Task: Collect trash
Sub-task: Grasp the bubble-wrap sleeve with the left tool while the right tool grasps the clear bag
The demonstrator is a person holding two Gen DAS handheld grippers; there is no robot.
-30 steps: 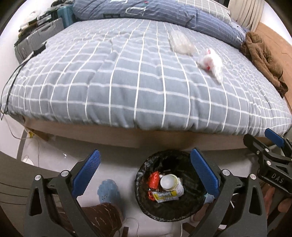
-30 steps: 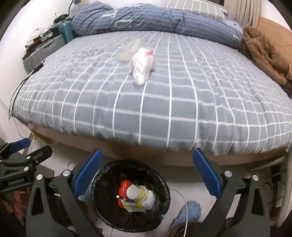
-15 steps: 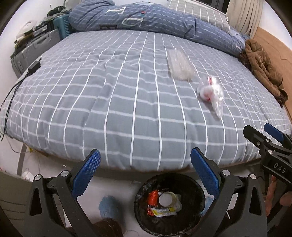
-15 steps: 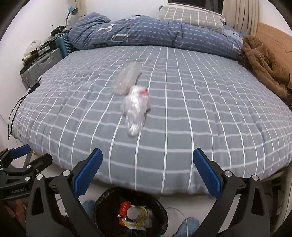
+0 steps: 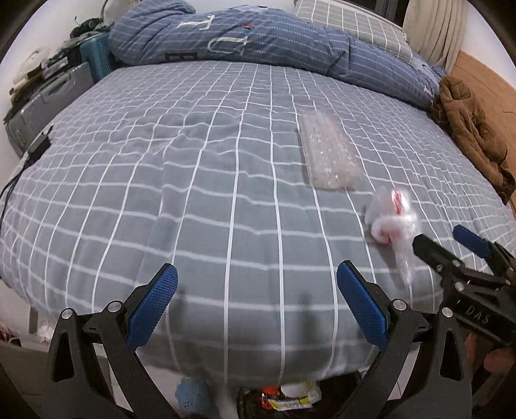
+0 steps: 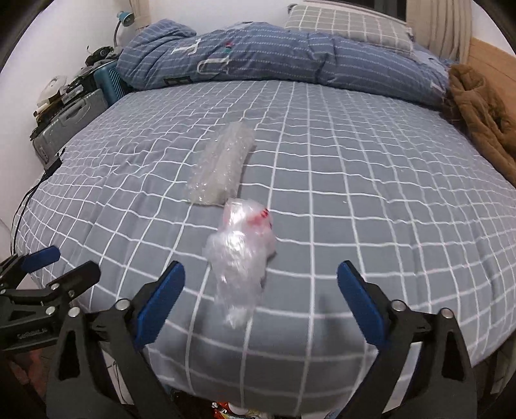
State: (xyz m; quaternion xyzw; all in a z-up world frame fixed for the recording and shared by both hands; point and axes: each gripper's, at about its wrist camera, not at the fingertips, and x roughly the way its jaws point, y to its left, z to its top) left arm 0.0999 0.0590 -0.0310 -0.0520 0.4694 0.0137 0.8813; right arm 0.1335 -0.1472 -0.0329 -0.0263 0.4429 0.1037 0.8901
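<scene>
A crumpled clear plastic bag with red print (image 6: 242, 248) lies on the grey checked bed (image 6: 354, 193); it also shows in the left wrist view as the bag (image 5: 391, 222). Just beyond it rests a sheet of bubble wrap (image 6: 221, 167), the same bubble wrap (image 5: 327, 154). My right gripper (image 6: 261, 274) hovers over the bed's near edge. Its jaws are closing, and the bag sits between the fingers without either pad touching it. My left gripper (image 5: 256, 290) is open and holds nothing, to the left of the bag. The black-lined trash bin (image 5: 245, 396) peeks out below the bed edge.
A rolled blue quilt (image 5: 258, 42) and a checked pillow (image 6: 348, 25) lie at the far end. A brown jacket (image 5: 467, 129) is heaped at the right edge. A suitcase and clutter (image 5: 42, 103) stand to the left, with a cable (image 5: 19, 174) on the bed.
Both grippers have moved forward from above the bin to over the bed's near edge. The bin has slid to the bottom of both views. The bag now lies between the right fingers.
</scene>
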